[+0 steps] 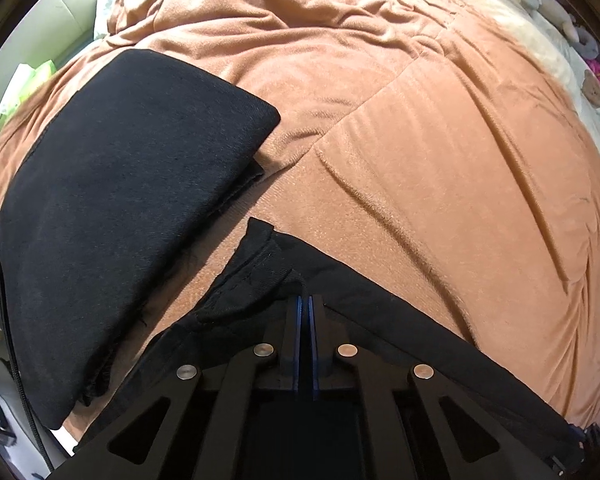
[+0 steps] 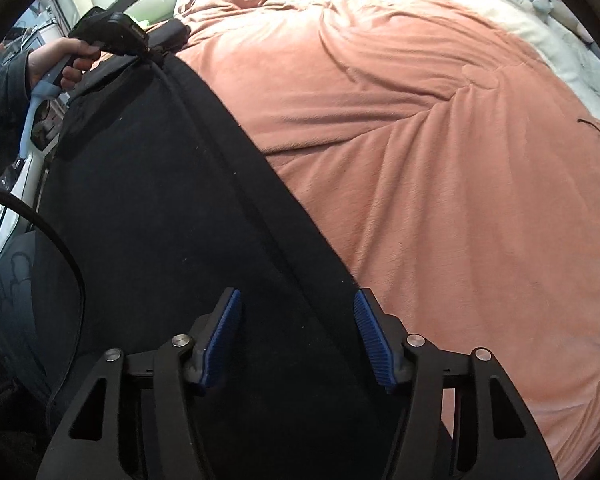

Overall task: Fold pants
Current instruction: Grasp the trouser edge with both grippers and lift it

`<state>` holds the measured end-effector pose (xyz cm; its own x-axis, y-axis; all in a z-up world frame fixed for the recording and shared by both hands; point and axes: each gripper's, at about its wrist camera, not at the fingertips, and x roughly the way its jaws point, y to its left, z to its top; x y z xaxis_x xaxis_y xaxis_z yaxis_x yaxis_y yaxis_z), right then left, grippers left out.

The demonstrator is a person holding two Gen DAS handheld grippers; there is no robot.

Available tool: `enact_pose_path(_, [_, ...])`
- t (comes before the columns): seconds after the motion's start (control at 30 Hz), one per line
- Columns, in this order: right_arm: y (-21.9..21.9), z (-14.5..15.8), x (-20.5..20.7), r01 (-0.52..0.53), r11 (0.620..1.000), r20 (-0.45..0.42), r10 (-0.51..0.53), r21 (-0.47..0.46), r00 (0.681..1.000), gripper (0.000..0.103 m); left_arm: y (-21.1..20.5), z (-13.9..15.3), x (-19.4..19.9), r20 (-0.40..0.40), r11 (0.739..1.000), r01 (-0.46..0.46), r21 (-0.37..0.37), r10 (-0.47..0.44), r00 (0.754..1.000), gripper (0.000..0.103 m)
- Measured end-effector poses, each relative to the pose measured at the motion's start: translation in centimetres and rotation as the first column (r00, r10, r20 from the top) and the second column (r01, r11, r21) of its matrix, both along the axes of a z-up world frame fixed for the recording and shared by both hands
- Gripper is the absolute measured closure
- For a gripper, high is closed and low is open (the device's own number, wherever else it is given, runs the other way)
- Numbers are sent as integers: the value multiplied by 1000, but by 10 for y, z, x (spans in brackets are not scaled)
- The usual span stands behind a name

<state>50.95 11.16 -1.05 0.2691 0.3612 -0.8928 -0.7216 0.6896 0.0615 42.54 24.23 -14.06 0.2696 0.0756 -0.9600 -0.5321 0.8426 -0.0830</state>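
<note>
Black pants lie stretched along the near edge of a bed covered by an orange-brown blanket. In the left wrist view my left gripper is shut on a bunched end of the pants, with cloth pinched between its blue pads. The right wrist view shows a hand holding the left gripper at the pants' far end. My right gripper hovers open over the near end. Its blue pads stand on either side of the pants' edge without pressing on it.
A separate folded black garment lies on the blanket to the left of the held pants. Stuffed toys and a cream cover sit at the far right. Green packets are at the left, and a black cable hangs near the bed's edge.
</note>
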Motion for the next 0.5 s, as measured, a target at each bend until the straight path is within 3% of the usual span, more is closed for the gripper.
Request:
enact_pose_path(0.2, [6, -9, 1, -43, 998, -50, 41, -34, 998, 52, 4, 14, -12, 54, 1000, -13, -28, 14, 998, 100])
enact_pose_path(0.3, [6, -8, 1, -34, 998, -66, 31, -46, 997, 78, 5, 20, -14, 77, 999, -10, -35, 13, 997, 101])
enact_pose_path(0.33, [5, -5, 0, -27, 998, -60, 24, -50, 998, 93, 6, 22, -17, 84, 999, -11, -38, 14, 996, 101])
enact_pose_path(0.37, [4, -2, -2, -12, 999, -46, 10, -46, 999, 98, 7, 24, -17, 90, 999, -12, -43, 16, 996, 101])
enact_pose_path(0.5, [2, 20, -15, 38, 999, 78, -35, -35, 996, 103, 8, 33, -22, 122, 999, -14, -47, 20, 992, 101])
